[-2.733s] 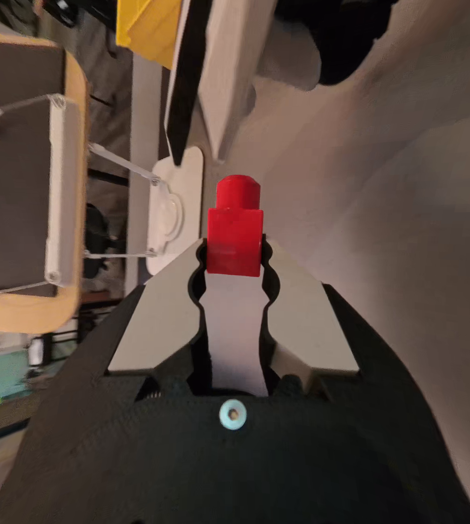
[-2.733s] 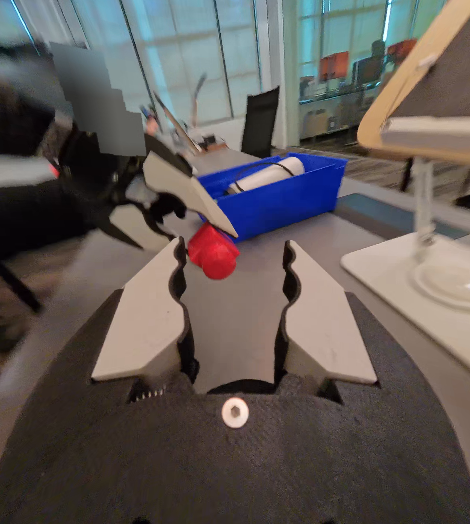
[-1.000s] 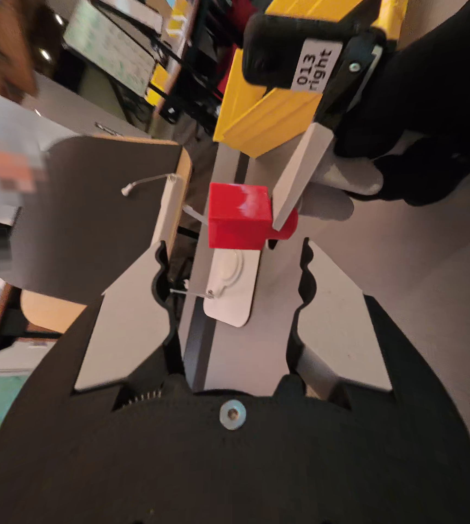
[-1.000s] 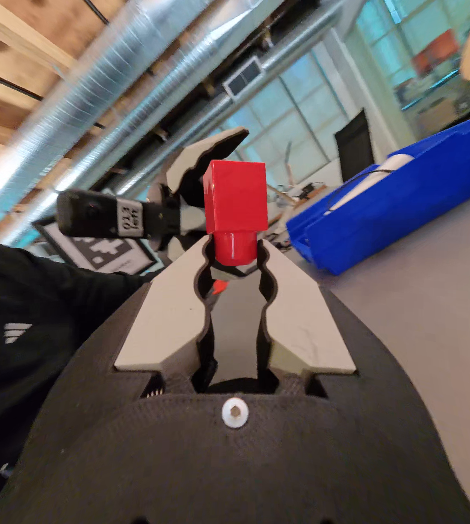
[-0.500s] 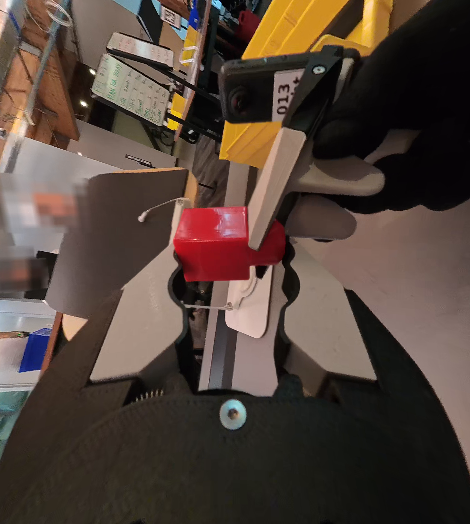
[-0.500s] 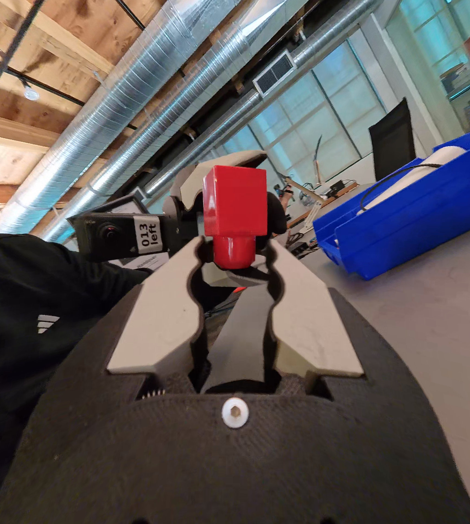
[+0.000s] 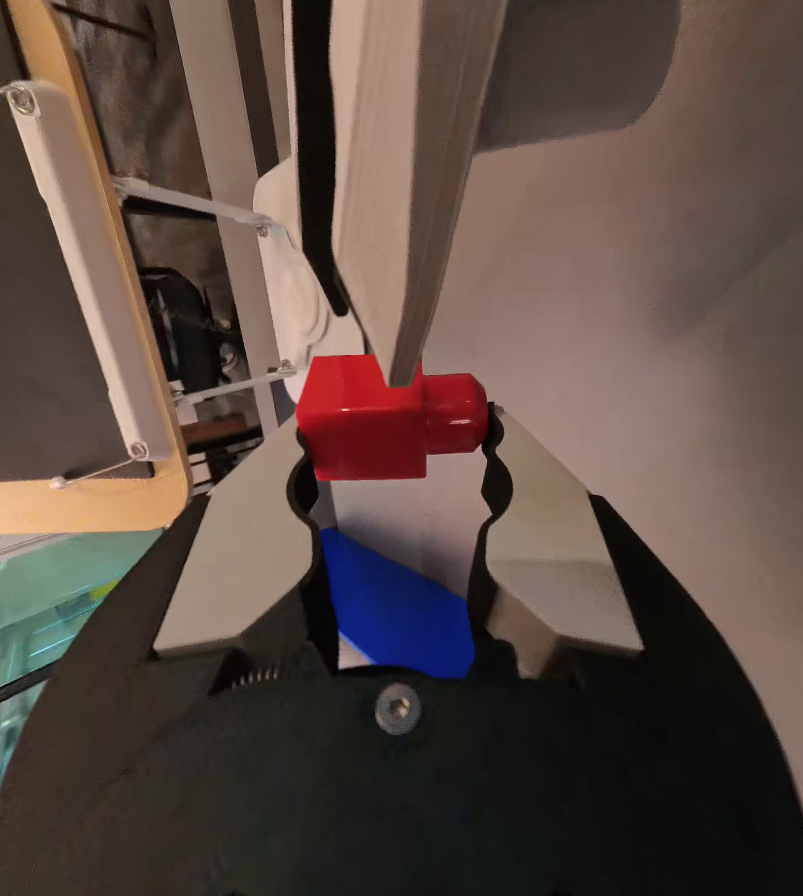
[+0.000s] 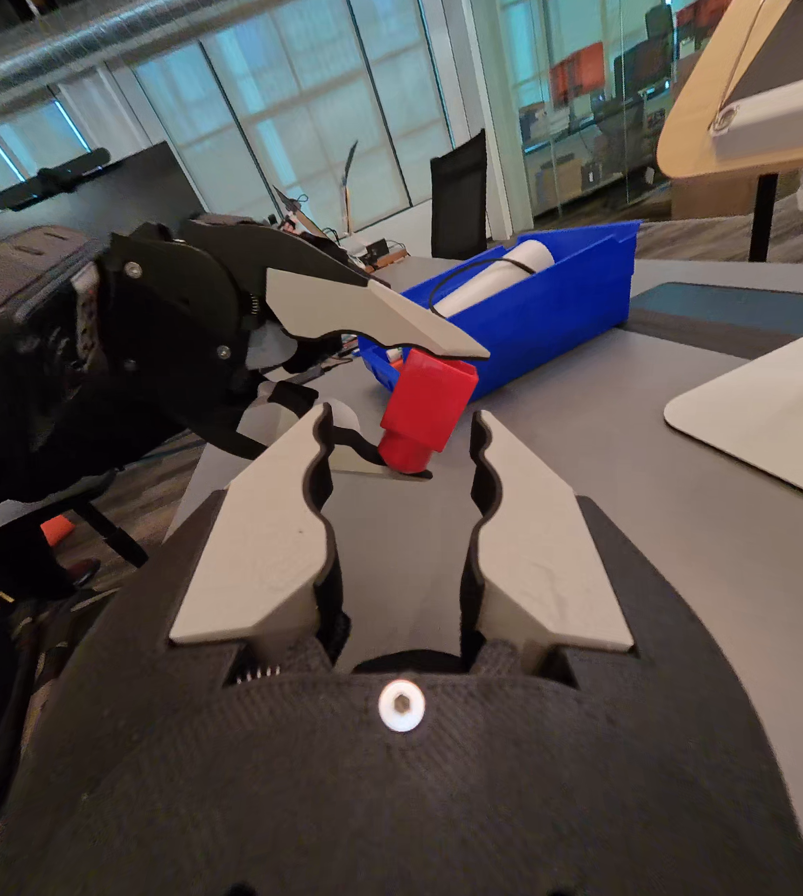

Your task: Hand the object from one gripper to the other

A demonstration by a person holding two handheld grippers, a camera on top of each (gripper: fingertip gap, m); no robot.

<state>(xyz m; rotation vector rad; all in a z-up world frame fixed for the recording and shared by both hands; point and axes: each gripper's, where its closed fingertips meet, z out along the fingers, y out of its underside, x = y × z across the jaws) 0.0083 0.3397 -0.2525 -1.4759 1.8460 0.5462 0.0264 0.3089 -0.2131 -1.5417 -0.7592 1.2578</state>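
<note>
Up close in the left wrist view: left gripper (image 7: 394, 421) clenched on the red block (image 7: 365, 436), pinching it end to end, one tip on the square end and the other on the round stub. Held up off the table (image 8: 632, 460), lying crosswise between the tips.

Just beyond, right gripper (image 8: 401, 419) spread wide and grasping nothing. In its own view, shows the block past the fingertips and tilted, stub pointing down toward the camera, pinned under the left tool's upper finger. From the left side, shows one right finger (image 7: 404, 242) reaching down to the block's top edge; touching or just short of it, cannot tell.

Reads as the exchange point of the hand-over: block carried by the left tool alone, right tool free of it. Looks to need only the two tools drawn apart, or a fresh closing of the right one if the pass is meant to go that way; cannot tell which from here.

Farther back: blue bin (image 8: 535, 315) with a white roll (image 8: 511, 266) inside, a white stand base (image 8: 753, 436) cut off at the right edge. Hides the left tool's lower finger mostly behind the right one's. Blurs the left view's edges.
</note>
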